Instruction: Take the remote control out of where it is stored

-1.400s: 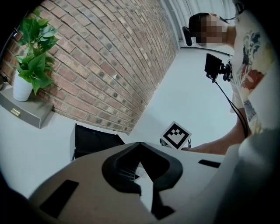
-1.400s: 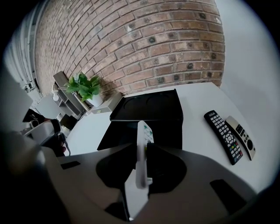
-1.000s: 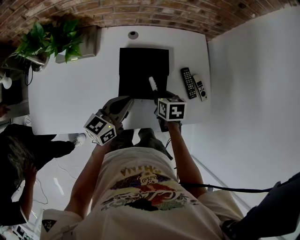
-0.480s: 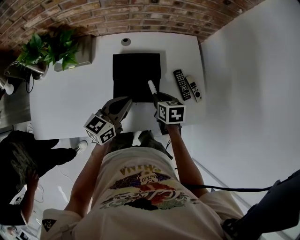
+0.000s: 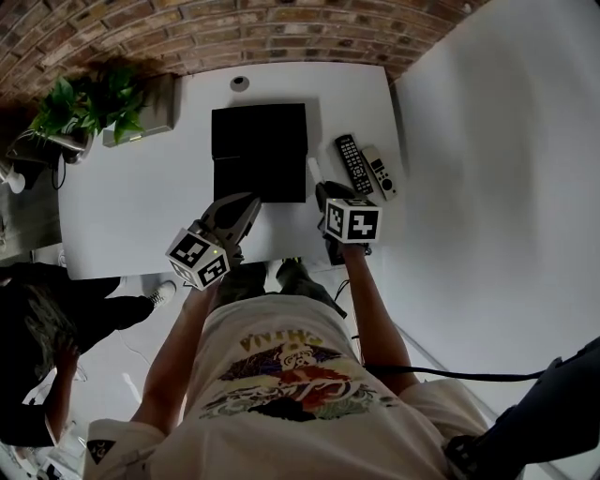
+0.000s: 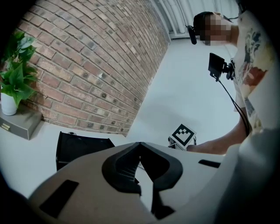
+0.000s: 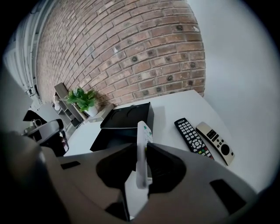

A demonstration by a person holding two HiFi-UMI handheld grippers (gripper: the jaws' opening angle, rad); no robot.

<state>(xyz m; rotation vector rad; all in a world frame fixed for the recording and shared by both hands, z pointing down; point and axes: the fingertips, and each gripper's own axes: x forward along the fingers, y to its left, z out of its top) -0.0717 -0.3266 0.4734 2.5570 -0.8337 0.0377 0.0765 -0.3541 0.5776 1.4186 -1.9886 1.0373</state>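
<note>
1. The dark pads [image 7: 166, 170] of the right gripper [image 7: 141, 148] are narrowly apart and clamp the slim white plastic remote control [image 7: 142, 135], which stands on its long edge with its far end poking out past the tips.
2. The dark pads [image 6: 121, 170] of the left gripper [image 6: 140, 145] are closed tip to tip, with nothing between them.
3. In the head view the white remote control [image 5: 313, 168] is outside its storage. It is held just beside the right edge of the open black rectangular box [image 5: 260, 150], above the white table [image 5: 131, 206].
4. The left gripper [image 5: 246, 206] hangs near the box's front edge, apart from it.
5. To the right of the right gripper [image 5: 324, 190] two more remotes lie side by side on the table. One is a black remote with many buttons [image 7: 192, 136]. The other is a pale beige remote with a round dial [image 7: 215, 141].
6. At the table's far left a leafy green plant in a white pot [image 5: 89, 103] stands by a grey drawer unit [image 5: 155, 108], in front of the red brick wall [image 5: 234, 28].
7. A small round object [image 5: 240, 82] behind the box is too small to identify.
8. The inside of the box looks dark, and its contents cannot be made out.
9. The lower end of the held remote is hidden behind the jaws.
10. A person in dark clothes [image 5: 37, 309] is cut off at the left edge of the head view.
</note>
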